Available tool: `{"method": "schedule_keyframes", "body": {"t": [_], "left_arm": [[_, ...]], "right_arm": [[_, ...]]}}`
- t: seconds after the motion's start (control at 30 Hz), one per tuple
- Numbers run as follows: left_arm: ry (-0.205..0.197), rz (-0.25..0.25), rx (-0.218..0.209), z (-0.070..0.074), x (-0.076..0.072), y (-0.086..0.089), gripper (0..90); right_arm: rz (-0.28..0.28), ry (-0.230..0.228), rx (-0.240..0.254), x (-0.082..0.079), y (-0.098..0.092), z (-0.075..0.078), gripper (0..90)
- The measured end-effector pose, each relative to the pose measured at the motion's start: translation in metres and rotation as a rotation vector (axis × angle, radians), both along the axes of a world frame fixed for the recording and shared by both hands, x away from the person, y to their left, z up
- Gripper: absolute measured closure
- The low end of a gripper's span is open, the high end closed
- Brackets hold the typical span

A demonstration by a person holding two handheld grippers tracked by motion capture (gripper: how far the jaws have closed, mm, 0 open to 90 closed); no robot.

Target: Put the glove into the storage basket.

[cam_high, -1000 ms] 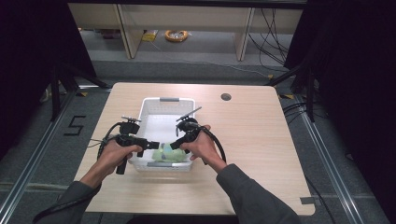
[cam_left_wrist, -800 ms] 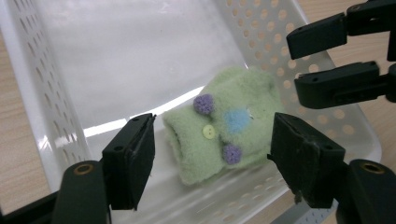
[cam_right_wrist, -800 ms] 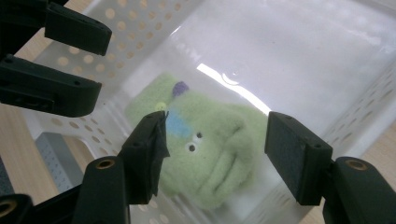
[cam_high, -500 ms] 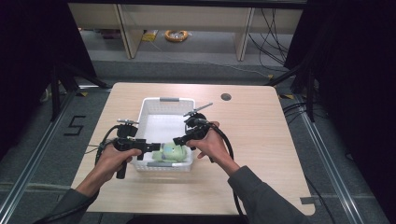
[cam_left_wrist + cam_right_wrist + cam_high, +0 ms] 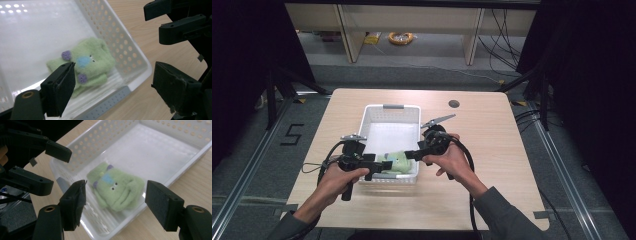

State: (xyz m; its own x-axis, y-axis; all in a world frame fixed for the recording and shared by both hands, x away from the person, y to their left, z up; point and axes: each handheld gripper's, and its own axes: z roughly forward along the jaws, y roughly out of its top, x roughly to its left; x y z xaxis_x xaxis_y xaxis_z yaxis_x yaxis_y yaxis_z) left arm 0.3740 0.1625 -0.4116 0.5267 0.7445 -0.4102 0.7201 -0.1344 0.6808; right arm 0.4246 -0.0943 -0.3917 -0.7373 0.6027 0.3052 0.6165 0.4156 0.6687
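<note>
Near the lower middle of the frame, a green plush toy (image 5: 398, 163) lies in the white basket's (image 5: 391, 107) near corner. Both tools, left (image 5: 382, 166) and right (image 5: 411, 155), now hover released, having pulled apart since a second ago; the drop looks complete.

Grey sleeves (image 5: 502, 220) cover both forearms; each black gripper (image 5: 379, 166) trails a looping black cable (image 5: 468, 155).
</note>
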Motion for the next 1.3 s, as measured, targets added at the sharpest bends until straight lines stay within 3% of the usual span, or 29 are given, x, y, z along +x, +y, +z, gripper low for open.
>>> {"method": "schedule_keyframes", "body": {"t": [0.2,0.43,0.5,0.53,0.57,0.6,0.63,0.67,0.9,0.93,1.07,1.1,1.13,1.17,1.3], "left_arm": [[-0.001,-0.045,0.007,0.0,-0.01,-0.008,18.2],[-0.031,-0.079,0.008,0.002,-0.021,-0.018,18.2],[-0.032,-0.089,0.001,0.002,-0.025,-0.021,18.2],[-0.033,-0.089,-0.005,0.002,-0.027,-0.022,18.2],[-0.033,-0.09,-0.006,0.002,-0.028,-0.023,18.3],[-0.035,-0.089,-0.019,0.001,-0.03,-0.024,18.3],[-0.025,-0.105,-0.029,0.001,-0.031,-0.024,18.4],[-0.024,-0.11,-0.032,0.001,-0.033,-0.025,18.4],[-0.046,-0.132,-0.038,-0.005,-0.044,-0.03,18.5],[-0.053,-0.118,-0.043,-0.006,-0.046,-0.032,18.5],[-0.039,-0.142,-0.037,-0.009,-0.047,-0.035,18.5],[-0.041,-0.133,-0.036,-0.01,-0.048,-0.036,18.5],[-0.039,-0.136,-0.035,-0.01,-0.048,-0.036,18.5],[-0.042,-0.14,-0.034,-0.011,-0.049,-0.036,18.5],[-0.048,-0.148,-0.036,-0.015,-0.052,-0.038,18.7]], "right_arm": [[0.018,-0.017,0.002,-0.007,-0.011,0.001,33.4],[0.015,-0.045,0.008,-0.017,-0.025,0.003,33.3],[0.005,-0.038,0.015,-0.02,-0.029,0.004,33.2],[0.007,-0.057,0.016,-0.021,-0.033,0.004,33.2],[-0.004,-0.034,0.023,-0.024,-0.035,0.005,33.1],[0.0,-0.048,0.026,-0.024,-0.038,0.004,33.1],[-0.01,-0.033,0.03,-0.027,-0.04,0.005,33.1],[0.0,-0.057,0.029,-0.027,-0.043,0.004,33.1],[-0.01,-0.101,0.039,-0.045,-0.063,-0.005,32.8],[-0.015,-0.094,0.034,-0.048,-0.065,-0.005,32.8],[-0.027,-0.108,0.008,-0.058,-0.073,-0.008,32.7],[-0.009,-0.15,0.004,-0.058,-0.075,-0.01,32.7],[-0.032,-0.097,0.014,-0.063,-0.075,-0.009,32.6],[-0.017,-0.124,0.024,-0.062,-0.077,-0.012,32.6],[-0.02,-0.116,0.016,-0.067,-0.081,-0.015,32.0]]}}
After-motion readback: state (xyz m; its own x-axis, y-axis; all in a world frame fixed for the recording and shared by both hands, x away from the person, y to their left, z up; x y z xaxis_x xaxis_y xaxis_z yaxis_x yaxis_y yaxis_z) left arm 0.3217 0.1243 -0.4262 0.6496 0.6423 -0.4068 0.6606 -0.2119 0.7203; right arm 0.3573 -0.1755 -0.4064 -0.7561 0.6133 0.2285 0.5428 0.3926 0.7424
